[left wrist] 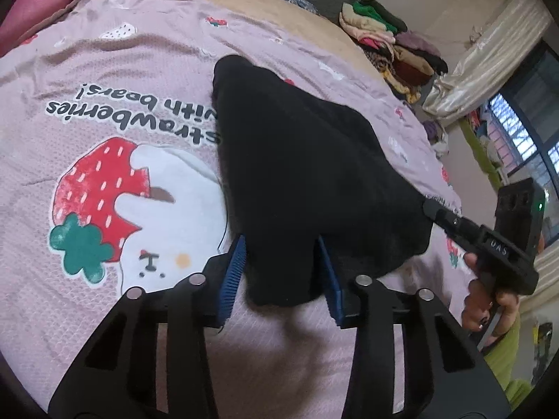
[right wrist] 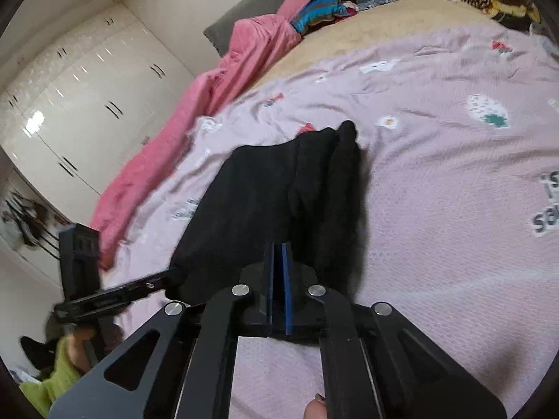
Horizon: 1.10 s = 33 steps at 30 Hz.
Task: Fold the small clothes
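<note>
Here the black garment (left wrist: 307, 160) hangs stretched between the two grippers above a pink blanket (left wrist: 115, 80) printed with a strawberry and bear. The left gripper (left wrist: 283, 272) has its blue-padded jaws spread apart, a bunched lower corner of the cloth lying between them; whether either pad presses it I cannot tell. The right gripper (right wrist: 278, 279) has its jaws drawn tight together, pinching the garment's (right wrist: 279, 192) near edge. No bin or basket shows: loose clothes sit heaped in a pile (left wrist: 387, 35) on the bed's far edge, well apart from the garment.
</note>
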### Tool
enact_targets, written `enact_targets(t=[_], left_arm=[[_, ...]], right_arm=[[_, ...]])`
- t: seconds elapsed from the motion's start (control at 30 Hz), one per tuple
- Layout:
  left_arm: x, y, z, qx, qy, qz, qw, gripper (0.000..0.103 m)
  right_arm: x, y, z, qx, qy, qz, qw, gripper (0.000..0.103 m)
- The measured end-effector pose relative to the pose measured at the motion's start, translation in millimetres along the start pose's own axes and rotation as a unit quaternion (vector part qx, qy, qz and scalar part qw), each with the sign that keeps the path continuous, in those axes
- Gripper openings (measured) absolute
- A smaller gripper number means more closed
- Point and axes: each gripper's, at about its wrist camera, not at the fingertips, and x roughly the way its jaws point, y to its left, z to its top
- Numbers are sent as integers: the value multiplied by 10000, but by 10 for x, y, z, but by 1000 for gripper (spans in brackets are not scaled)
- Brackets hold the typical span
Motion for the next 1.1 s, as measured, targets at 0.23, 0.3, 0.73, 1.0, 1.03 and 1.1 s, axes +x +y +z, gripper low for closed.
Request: enact_targets(t=[0.23,0.3,0.73,1.0,1.03,1.1], left_arm=[[52,-31,-62,211,83,176,9996,37],[-8,-72,-38,307,-3,314,9990,45],[150,-218,76,731,-40,820,9939,46],[74,-308,28,1090,-212,751,9910,47],[101,-319,15,1103,-166,708,9912,48],[163,-315,-20,1102,-105,734,9911,51]], right_arm=[[145,-97,-189,-7,281,-293,9992,11],[65,-71,-149,-20,193,-274,9994,23],[671,-31,537,-90,411,-627,9971,54],[308,158,436,-717,-578,-703,9933,12],[309,159,431,-793,-587,-805,9919,12],[419,93,384,-876,-394,-1054,9898,12]])
